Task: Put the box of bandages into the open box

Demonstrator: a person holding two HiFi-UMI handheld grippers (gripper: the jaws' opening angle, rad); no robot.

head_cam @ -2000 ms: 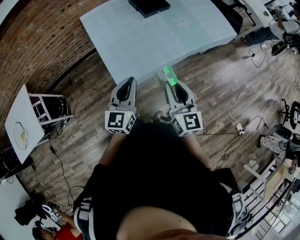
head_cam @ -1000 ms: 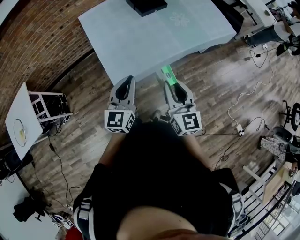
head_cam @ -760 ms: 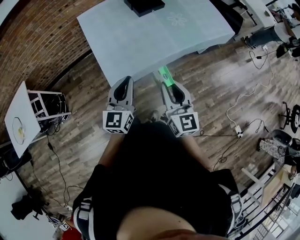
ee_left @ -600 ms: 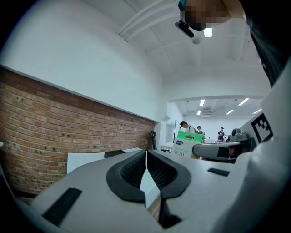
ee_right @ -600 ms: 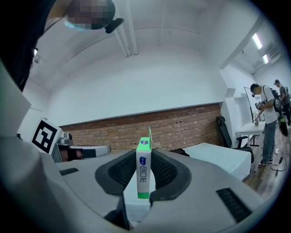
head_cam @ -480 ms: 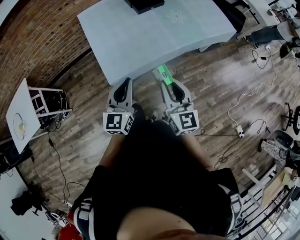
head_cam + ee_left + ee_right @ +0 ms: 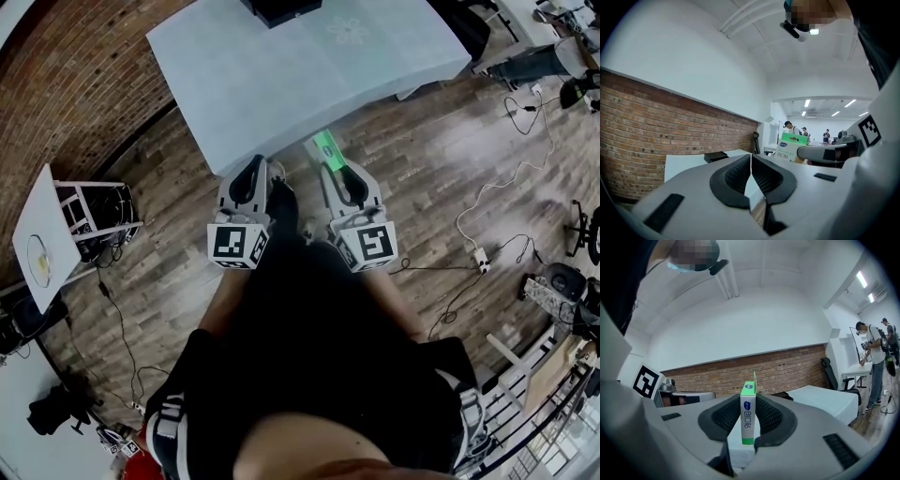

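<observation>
Right gripper is carrying bandage box, centre frame.
Likely light, crushable; jaws are clamping its broad faces; left gripper closed, empty.

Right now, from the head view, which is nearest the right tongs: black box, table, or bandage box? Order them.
1. bandage box, held in the right tongs.
2. table, just ahead.
3. black box, at the table's far edge.
</observation>
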